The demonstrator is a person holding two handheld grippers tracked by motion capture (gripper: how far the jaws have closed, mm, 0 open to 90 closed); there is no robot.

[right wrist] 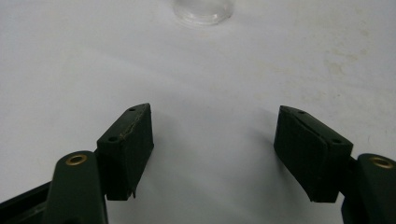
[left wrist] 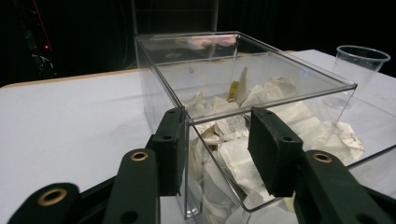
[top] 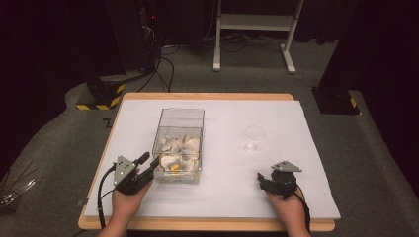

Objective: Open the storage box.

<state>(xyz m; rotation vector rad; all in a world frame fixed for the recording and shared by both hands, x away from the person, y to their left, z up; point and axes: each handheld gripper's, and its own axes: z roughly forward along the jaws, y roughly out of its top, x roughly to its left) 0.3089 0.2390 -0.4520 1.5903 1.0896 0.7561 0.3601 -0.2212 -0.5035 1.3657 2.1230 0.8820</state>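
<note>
My left tongs (left wrist: 217,144) stood at the near left corner of the clear box (left wrist: 243,84), 1 jaw outside its wall and the other inside, over the crumpled papers (left wrist: 280,126). The jaws were partly spread with the corner of the wall between them; the outer pad sat right against the plastic, the inner one looked just clear of it, so I would not call it a pinch. From above, these left tongs (top: 146,164) lay at about 7 o'clock of the box (top: 179,118), my hand behind them at the near edge of the worktop (top: 276,113).

My right tongs (right wrist: 215,154) were spread wide with nothing between the jaws, only the bare white sheet under them. In the high view the right tongs (top: 262,178) pointed toward 10 o'clock, resting low at the near right of the worktop, well apart from the box.

The box stood left of the worktop's middle, its long side running away from me, the papers heaped in its near half with a bit of yellow among them. A clear plastic cup (top: 254,138) stood upright at 3 o'clock of the box and at about 12 o'clock of my right tongs; its base (right wrist: 202,10) showed ahead of those jaws.
</note>
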